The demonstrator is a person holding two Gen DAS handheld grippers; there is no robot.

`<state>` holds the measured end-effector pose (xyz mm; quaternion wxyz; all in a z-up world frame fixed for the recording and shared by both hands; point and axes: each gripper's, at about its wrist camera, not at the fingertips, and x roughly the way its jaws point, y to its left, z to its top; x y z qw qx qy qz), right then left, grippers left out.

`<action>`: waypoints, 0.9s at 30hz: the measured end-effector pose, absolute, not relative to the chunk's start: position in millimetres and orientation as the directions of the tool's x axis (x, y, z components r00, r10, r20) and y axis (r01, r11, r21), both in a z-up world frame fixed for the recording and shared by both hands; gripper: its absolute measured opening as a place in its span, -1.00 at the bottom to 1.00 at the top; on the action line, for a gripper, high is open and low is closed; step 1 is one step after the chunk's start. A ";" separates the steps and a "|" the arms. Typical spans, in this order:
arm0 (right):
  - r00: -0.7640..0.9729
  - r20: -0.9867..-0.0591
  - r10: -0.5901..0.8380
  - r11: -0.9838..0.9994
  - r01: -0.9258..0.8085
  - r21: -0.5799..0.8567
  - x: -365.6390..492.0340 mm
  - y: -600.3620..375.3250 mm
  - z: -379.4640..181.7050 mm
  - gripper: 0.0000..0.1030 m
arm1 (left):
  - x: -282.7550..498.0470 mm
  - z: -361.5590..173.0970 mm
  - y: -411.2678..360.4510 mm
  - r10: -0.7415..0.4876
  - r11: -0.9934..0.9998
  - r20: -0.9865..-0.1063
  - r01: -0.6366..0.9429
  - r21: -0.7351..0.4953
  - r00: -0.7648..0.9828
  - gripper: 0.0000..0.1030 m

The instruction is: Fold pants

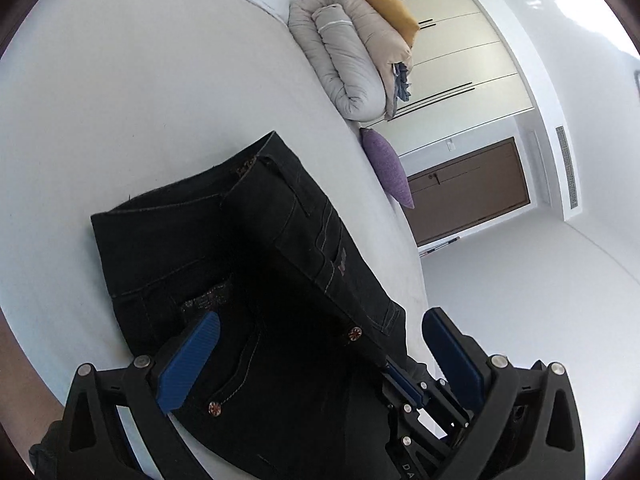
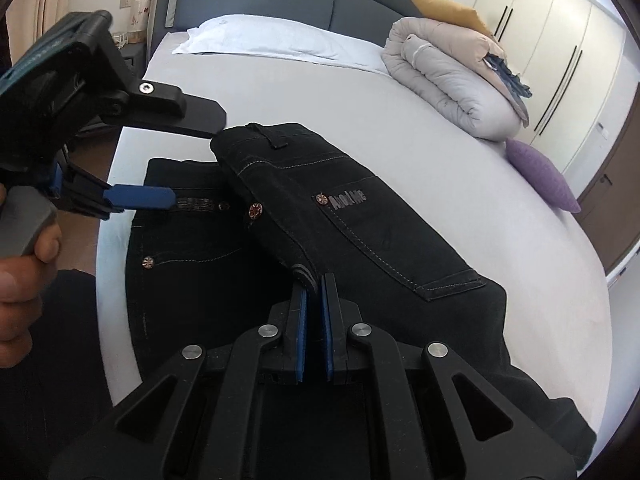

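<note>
Left wrist view, pants: black denim pants (image 1: 224,248) with pale stitching and two copper rivets showing, lying on the pale grey bed sheet (image 1: 120,100) near its edge, one half folded over the other.
Left wrist view, left gripper (image 1: 320,360): blue-padded jaws spread wide, straddling the pants, gripping nothing.
Left wrist view, count: one rolled beige-grey duvet (image 1: 344,60), one mustard cushion (image 1: 390,4), one purple cushion (image 1: 386,164).
Right wrist view, pants: four copper rivets and a lettered back pocket show.
Right wrist view, right gripper (image 2: 314,280): jaws nearly together, pinching the folded pants edge.
Right wrist view, count: one white pillow (image 2: 260,38), one hand (image 2: 24,276).
</note>
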<state>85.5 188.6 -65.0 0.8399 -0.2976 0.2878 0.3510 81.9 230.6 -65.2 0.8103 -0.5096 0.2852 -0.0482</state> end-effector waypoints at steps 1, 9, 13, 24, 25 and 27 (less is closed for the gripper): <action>0.590 -0.691 0.418 0.573 -0.761 -0.304 80.1 192.9 -68.0 -0.88 | 84.7 -65.9 230.7 -0.375 0.472 -0.408 -0.207 -0.857 0.832 1.00; 0.573 -0.687 0.446 0.593 -0.765 -0.253 90.1 169.8 -59.4 -0.88 | 105.3 -75.5 246.0 -0.403 0.457 -0.446 -0.247 -0.855 0.799 -0.33; 0.557 -0.691 0.460 0.584 -0.776 -0.237 79.1 162.7 -52.3 -0.88 | 98.0 -75.1 257.5 -0.393 0.441 -0.445 -0.261 -0.859 0.805 -0.75; 0.498 -0.749 0.437 0.500 -0.827 -0.259 33.1 190.4 -59.5 -0.88 | 71.4 -90.1 267.9 -0.285 0.582 -0.605 -0.367 -0.725 0.743 -0.85; 0.495 -0.757 0.427 0.492 -0.830 -0.264 31.0 193.4 -63.0 -0.88 | 68.7 -95.8 268.8 -0.287 0.579 -0.611 -0.375 -0.724 0.738 -0.85; 0.480 -0.774 0.413 0.482 -0.836 -0.261 26.4 194.8 -72.1 -0.87 | 68.4 -100.3 269.7 -0.286 0.585 -0.618 -0.378 -0.718 0.732 -0.85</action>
